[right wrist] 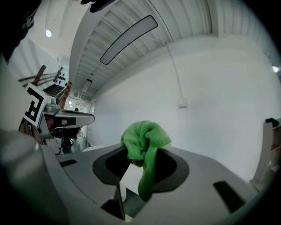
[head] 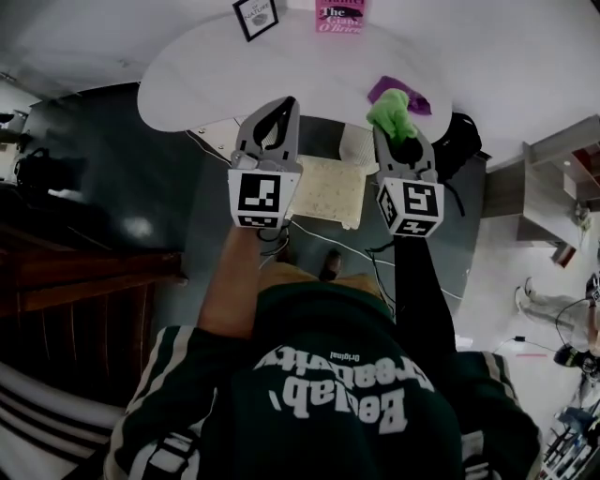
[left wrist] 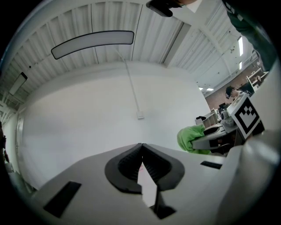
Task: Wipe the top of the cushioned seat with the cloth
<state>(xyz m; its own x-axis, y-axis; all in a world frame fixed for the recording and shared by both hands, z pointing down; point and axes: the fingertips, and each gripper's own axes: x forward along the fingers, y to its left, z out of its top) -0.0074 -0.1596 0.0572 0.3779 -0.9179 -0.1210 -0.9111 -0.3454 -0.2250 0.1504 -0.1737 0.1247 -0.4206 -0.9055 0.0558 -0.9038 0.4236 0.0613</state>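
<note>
The cushioned seat [head: 328, 190] is a cream square pad on the floor below, seen between my two raised grippers in the head view. My right gripper [head: 397, 131] is shut on a bunched green cloth [head: 389, 111], which sticks out past its tips and hangs down between the jaws [right wrist: 147, 136]. My left gripper [head: 280, 103] is shut with nothing in it; its jaws meet at the tips [left wrist: 141, 146]. Both are held up in the air, well above the seat and pointing toward a white wall. The green cloth [left wrist: 191, 138] also shows at the right of the left gripper view.
A white round table [head: 197, 80] stands beyond the seat, carrying a purple cloth [head: 401, 94], a pink book [head: 339, 16] and a framed sign [head: 255, 17]. Cables [head: 356, 251] run over the grey floor. Dark wooden furniture [head: 75, 300] is at left, a shelf unit [head: 553, 178] at right.
</note>
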